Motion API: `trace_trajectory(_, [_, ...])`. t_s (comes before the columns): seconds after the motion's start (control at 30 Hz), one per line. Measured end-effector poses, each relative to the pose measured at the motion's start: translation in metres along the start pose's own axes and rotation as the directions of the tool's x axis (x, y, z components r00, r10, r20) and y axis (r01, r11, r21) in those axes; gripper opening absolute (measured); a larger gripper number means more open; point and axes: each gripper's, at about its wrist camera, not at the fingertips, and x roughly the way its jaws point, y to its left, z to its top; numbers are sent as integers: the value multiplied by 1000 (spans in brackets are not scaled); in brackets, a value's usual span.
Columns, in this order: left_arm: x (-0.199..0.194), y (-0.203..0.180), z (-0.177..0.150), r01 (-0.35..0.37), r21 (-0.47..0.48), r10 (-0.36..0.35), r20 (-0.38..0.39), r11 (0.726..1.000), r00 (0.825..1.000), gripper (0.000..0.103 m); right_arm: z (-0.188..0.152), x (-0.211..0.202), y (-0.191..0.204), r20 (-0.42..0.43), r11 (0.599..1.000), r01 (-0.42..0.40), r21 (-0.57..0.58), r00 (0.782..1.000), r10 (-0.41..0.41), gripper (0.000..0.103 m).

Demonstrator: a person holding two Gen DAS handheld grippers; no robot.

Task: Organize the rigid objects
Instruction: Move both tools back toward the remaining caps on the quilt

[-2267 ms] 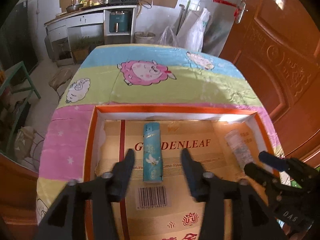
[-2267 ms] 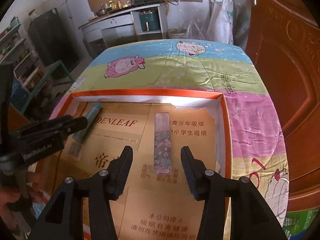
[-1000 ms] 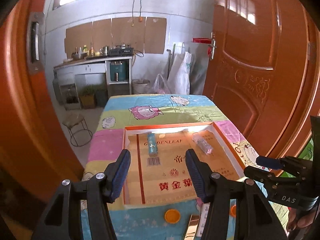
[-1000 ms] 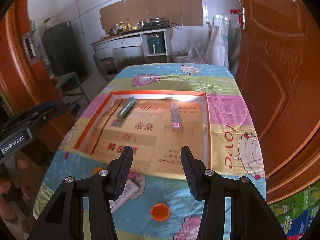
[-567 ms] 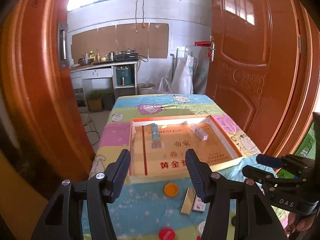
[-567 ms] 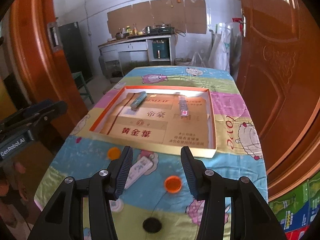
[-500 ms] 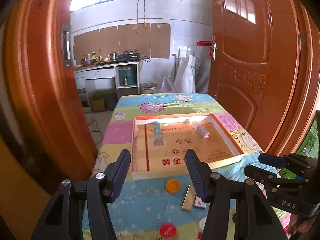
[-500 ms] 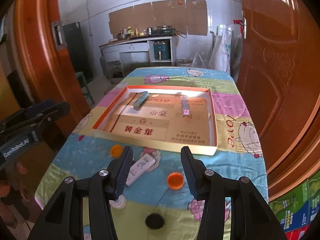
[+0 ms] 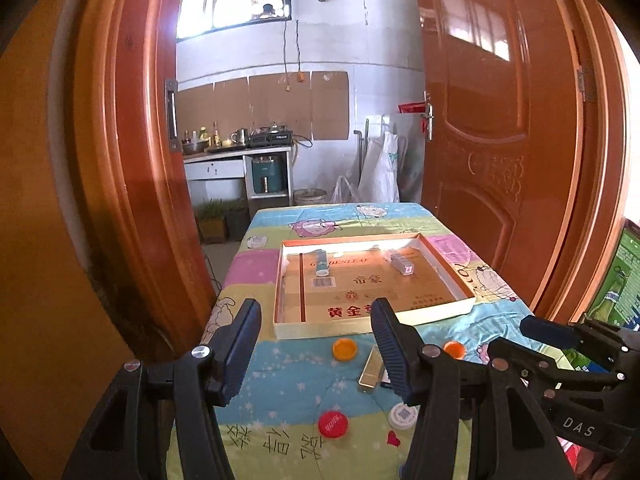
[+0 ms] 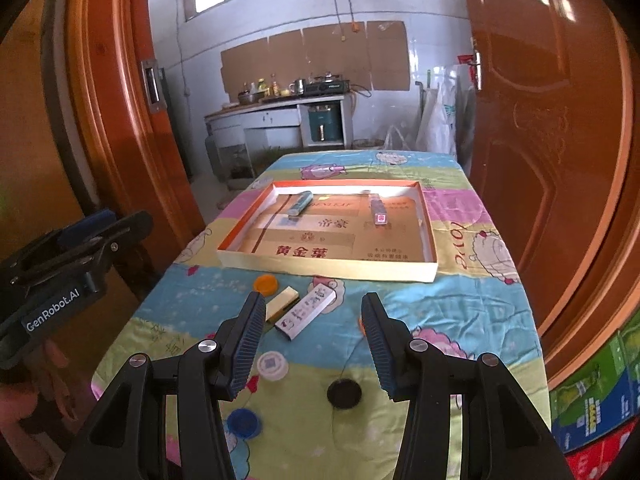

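tray (image 10: 328, 270) (near edge), caps (image 10: 267, 283), open right gripper (image 10: 314, 344)

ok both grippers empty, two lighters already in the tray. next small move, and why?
Probably bring the right gripper forward and down onto the white printed lighter. It lies loose on the cloth just ahead of the open fingers, nearer than the tray, and still needs moving in beside the blue lighter.

You face open wooden door (image 10: 540, 128) on right, door frame (image 10: 108, 120) on left. Beyond: kitchen bench (image 10: 276, 114) with stove (image 10: 326, 87), bottles, teal appliance (image 10: 322, 128) below. White sacks (image 9: 384, 172) lean near wall. Cardboard panels (image 9: 260, 106) cover wall.
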Motion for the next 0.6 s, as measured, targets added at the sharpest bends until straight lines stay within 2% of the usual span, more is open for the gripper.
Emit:
trace_trajectory(0.47, [-8, 13, -28, 24, -48, -26, -41, 999, 999, 57, -41, -11, 10, 3, 999, 36, -10, 999, -35, 52])
trace_trajectory(0.6, [0, 21, -46, 37, -69, -42, -68, 997, 997, 57, -57, -1, 5, -27, 999, 47, -4, 999, -47, 52])
